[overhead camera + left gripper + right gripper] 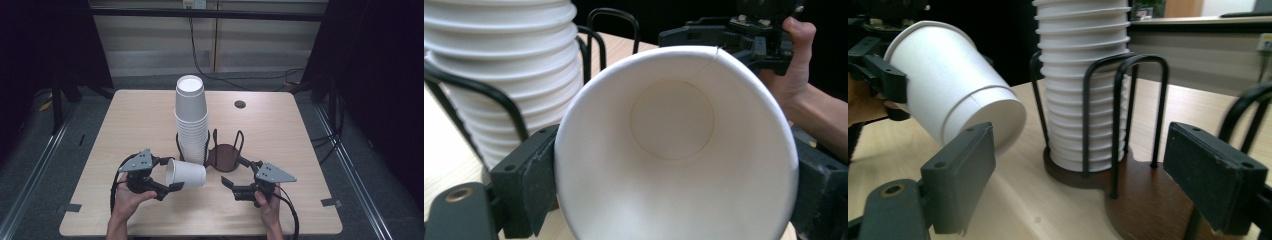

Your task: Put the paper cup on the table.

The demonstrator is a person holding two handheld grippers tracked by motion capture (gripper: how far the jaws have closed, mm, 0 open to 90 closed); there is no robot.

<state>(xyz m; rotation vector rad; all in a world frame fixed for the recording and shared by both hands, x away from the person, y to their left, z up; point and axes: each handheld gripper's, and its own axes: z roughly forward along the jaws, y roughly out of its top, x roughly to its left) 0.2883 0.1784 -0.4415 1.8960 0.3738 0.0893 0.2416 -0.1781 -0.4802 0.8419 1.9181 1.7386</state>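
My left gripper (169, 179) clamps a paper cup (186, 173) sideways near the holder (223, 155); my right gripper (229, 183) gapes empty, ready.

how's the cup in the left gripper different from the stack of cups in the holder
The single cup lies tilted on its side, off the table; the stack of cups stands upside down with bases up. The single cup is clamped at its rim between the fingers of the left gripper; the stack sits in the wire holder, ungripped. The cup is alone; the stack holds many nested cups. Both are plain white paper cups.
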